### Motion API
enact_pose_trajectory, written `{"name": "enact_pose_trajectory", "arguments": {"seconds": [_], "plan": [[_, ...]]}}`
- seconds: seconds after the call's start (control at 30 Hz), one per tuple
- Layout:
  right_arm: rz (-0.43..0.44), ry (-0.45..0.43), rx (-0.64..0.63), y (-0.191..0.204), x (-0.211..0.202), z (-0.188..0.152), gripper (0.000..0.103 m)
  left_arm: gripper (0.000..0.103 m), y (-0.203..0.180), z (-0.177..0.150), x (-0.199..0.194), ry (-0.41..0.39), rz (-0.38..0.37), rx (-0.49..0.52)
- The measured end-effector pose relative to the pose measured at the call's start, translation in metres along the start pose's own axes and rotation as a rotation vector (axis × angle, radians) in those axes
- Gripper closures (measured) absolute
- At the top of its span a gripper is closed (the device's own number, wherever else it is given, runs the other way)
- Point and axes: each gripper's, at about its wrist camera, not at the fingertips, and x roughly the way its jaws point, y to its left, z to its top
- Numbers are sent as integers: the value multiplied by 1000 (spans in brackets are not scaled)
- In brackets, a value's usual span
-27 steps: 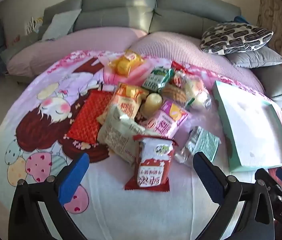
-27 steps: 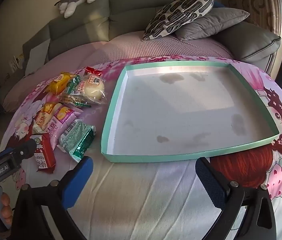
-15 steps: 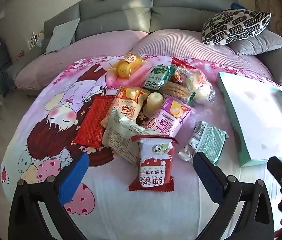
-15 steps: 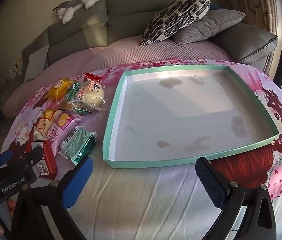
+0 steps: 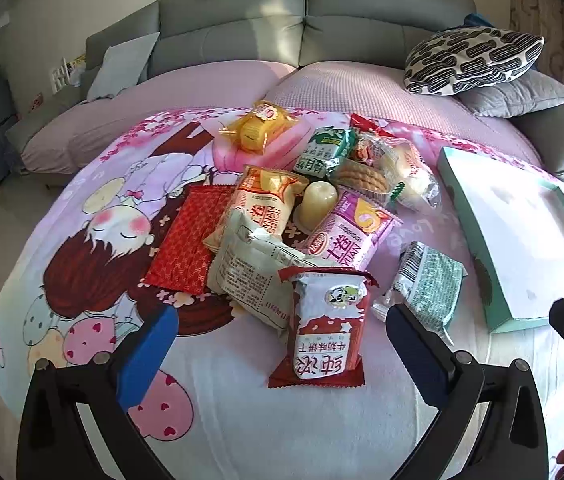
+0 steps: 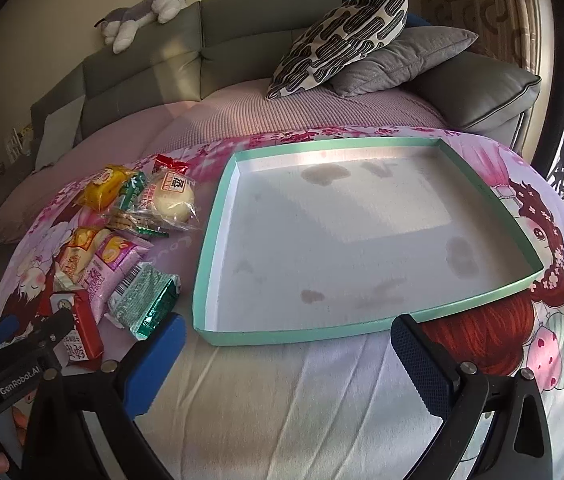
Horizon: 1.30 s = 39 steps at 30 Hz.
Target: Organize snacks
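While I hold both grippers above a round bed, my left gripper point(image 5: 282, 344) fills the bottom of the left wrist view with its 2 blue-padded fingers spread wide and nothing between the pads. Just above it, at lower centre, lies a red pack point(image 5: 323, 330) with white print, flat on the cartoon bedspread point(image 5: 94, 240). Behind it the snack pile point(image 5: 293, 208) spreads across the middle of the frame: a white pack point(image 5: 252, 268) overlapped by the red one, a flat red pouch point(image 5: 188, 254) to the left, an orange pack point(image 5: 264, 202) and a purple pack point(image 5: 347, 238) at centre, a pale jelly cup point(image 5: 317, 202) between those 2. A yellow cake point(image 5: 258, 130) sits at top centre, and a bun point(image 5: 407, 174) in clear wrap at upper right of the pile. A green pack point(image 5: 427, 284) lies apart, at lower right, between the pile and the tray point(image 5: 465, 204).

In the right wrist view, my right gripper point(image 6: 283, 352) is also spread wide and holds nothing. The shallow teal-edged tray point(image 6: 361, 326) fills the centre of that frame, its white floor bare but stained. The snacks lie at its left. The left gripper's black body shows at lower left. A grey sofa back point(image 6: 142, 76) runs along the top, with a plush dog point(image 6: 142, 14) on it at upper left and 2 cushions point(image 6: 341, 36) at upper right.
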Motion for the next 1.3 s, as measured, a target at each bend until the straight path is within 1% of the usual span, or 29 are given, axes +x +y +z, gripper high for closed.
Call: {"name": "enact_pose_trajectory", "arguments": {"seconds": [0.17,0.37,0.5,0.63,0.7,0.93,1.2,1.3], "plan": [[-29,6,-14,5,3,-1,0,0,5,-1,2,5,-39,-16],[-40,11,-37,10,8,0,0,0,7,-1,1,-9,-53,-2],[-26,4,-37,12,9,-1,0,0,8,-1,1,-16,-48,13],[-34,-15,-53,14,8,0,0,0,11,0,-1,-40,-51,9],[-33,-13,-52,14,9,0,0,0,10,1,-2,-61,-45,19],[-25,-3,-41,13,11,0,0,0,12,2,-4,-93,-32,21],[-21,14,-42,14,14,-1,0,0,11,2,-6,-110,-54,17],[-23,17,-38,13,14,-1,0,0,11,3,-8,-128,-63,11]]}}
